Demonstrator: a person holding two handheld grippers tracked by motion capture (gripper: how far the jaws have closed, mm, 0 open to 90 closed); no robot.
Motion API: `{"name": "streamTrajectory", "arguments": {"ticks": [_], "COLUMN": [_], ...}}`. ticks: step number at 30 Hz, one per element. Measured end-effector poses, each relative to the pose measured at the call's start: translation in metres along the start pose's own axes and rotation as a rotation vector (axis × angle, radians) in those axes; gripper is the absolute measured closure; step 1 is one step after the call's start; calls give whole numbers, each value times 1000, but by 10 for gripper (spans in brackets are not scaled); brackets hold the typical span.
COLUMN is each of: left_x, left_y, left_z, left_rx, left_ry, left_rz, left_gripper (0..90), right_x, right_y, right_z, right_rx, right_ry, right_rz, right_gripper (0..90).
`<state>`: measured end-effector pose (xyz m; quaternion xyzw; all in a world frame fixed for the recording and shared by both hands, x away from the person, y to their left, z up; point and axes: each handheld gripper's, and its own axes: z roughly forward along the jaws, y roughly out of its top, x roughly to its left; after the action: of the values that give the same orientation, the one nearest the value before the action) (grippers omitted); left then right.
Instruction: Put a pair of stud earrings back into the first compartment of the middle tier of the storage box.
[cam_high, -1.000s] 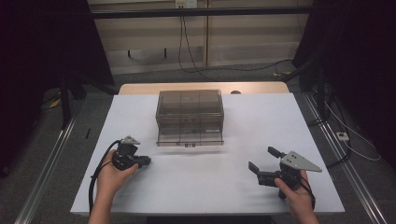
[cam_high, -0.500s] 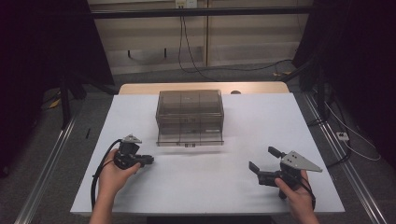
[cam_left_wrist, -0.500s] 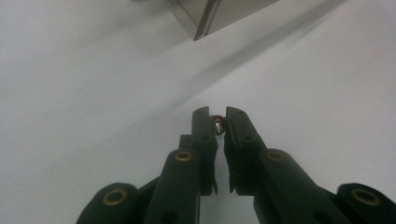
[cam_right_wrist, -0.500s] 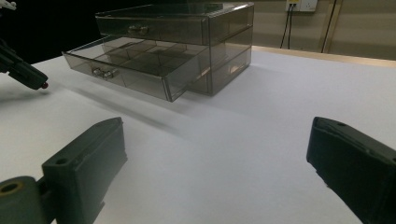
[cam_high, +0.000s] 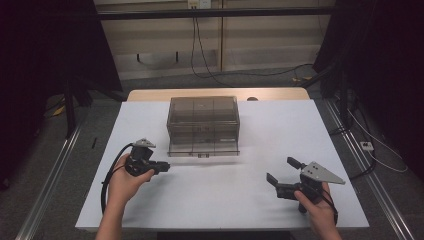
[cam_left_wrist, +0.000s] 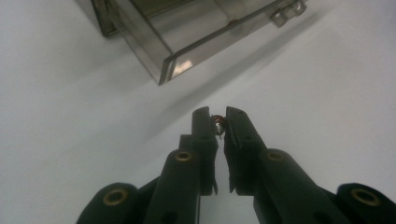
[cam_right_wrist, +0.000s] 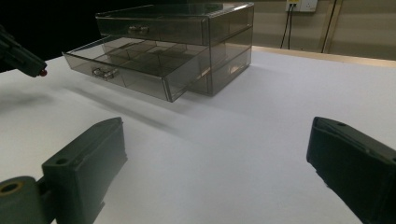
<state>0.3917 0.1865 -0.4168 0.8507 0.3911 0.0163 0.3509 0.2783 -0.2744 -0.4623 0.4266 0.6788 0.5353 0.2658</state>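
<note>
White worktop (cam_high: 220, 200): wide bare margin toward its near edge. Clear drawer box (cam_high: 203, 125) sits mid-worktop, bottom drawer (cam_right_wrist: 126, 65) pulled out. Right gripper (cam_high: 281, 176) fingers spread, nothing between. Left gripper (cam_high: 165, 166) fingers pinch small red piece (cam_left_wrist: 218, 124) near the drawer's corner.

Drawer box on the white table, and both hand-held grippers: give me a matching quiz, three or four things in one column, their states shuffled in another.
Things:
1. Left hand-held gripper
2. Right hand-held gripper
3. Lower drawer
4. Top drawer

States:
A. pushed in
B. jaws wide apart, nothing between them
C. pulled out
D. shut on a small red-tipped thing

Pairs: 1-D, 2-B, 3-C, 4-A
</note>
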Motion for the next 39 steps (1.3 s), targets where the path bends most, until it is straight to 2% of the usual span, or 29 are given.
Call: {"name": "streamTrajectory", "arguments": {"ticks": [10, 19, 31, 39], "left_x": [-7, -11, -14, -11], "left_y": [23, 42, 58, 66], "left_z": [-4, -2, 2, 3], "left_rx": [-16, -7, -12, -23], "left_ry": [-17, -21, -26, -14], "left_rz": [17, 38, 41, 40], "left_gripper": [833, 833, 833, 833], "right_x": [0, 0, 0, -1], "right_y": [0, 0, -1, -1], "right_z": [0, 0, 1, 0], "right_rx": [0, 0, 2, 0], "right_ry": [2, 4, 2, 3], "right_rz": [1, 2, 6, 8], "right_gripper": [44, 44, 44, 44]}}
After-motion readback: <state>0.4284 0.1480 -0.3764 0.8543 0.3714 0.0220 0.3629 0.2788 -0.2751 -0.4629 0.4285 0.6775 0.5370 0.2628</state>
